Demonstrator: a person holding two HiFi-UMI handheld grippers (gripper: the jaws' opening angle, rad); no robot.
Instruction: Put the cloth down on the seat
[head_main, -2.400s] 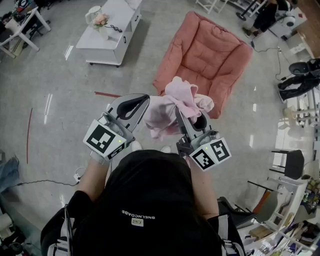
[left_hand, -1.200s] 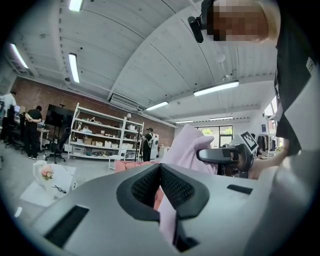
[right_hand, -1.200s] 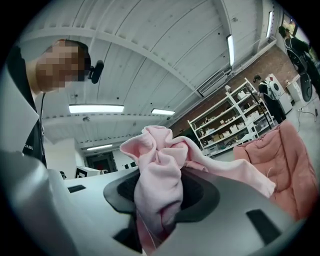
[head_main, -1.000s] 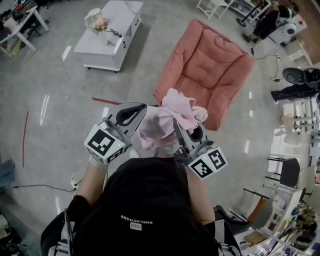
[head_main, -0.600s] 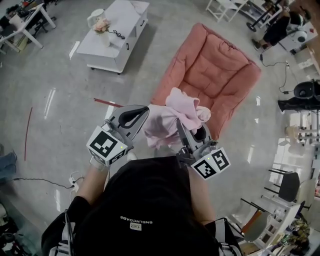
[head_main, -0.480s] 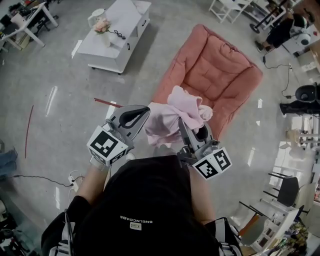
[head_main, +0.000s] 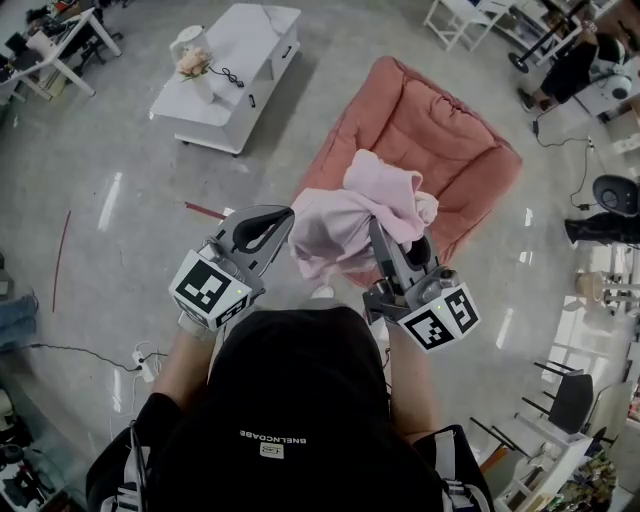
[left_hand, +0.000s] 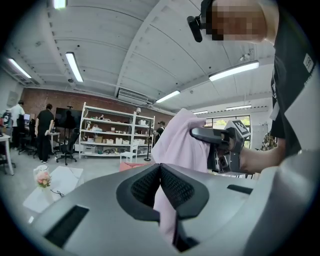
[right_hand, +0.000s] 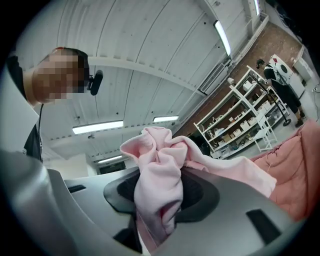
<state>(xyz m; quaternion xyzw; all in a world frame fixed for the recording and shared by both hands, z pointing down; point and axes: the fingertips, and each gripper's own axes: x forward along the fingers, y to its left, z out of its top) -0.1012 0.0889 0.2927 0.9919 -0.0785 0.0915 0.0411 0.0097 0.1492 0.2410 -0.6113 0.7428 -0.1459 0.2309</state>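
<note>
cloth (head_main: 352, 208) hides seat (head_main: 435, 125) front edge, right hand-held gripper (head_main: 378, 232) tips

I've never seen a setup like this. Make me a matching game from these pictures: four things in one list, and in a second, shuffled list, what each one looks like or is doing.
Things
1. cloth
2. armchair
3. left tool
4. right tool

Descriptions
A. jaws closed on a thick bunch of fabric
B. salmon-coloured, standing on the floor
C. jaws pressed together on a thin fold of fabric
D. pale pink, held up in the air

Pairs: 1-D, 2-B, 3-C, 4-A
</note>
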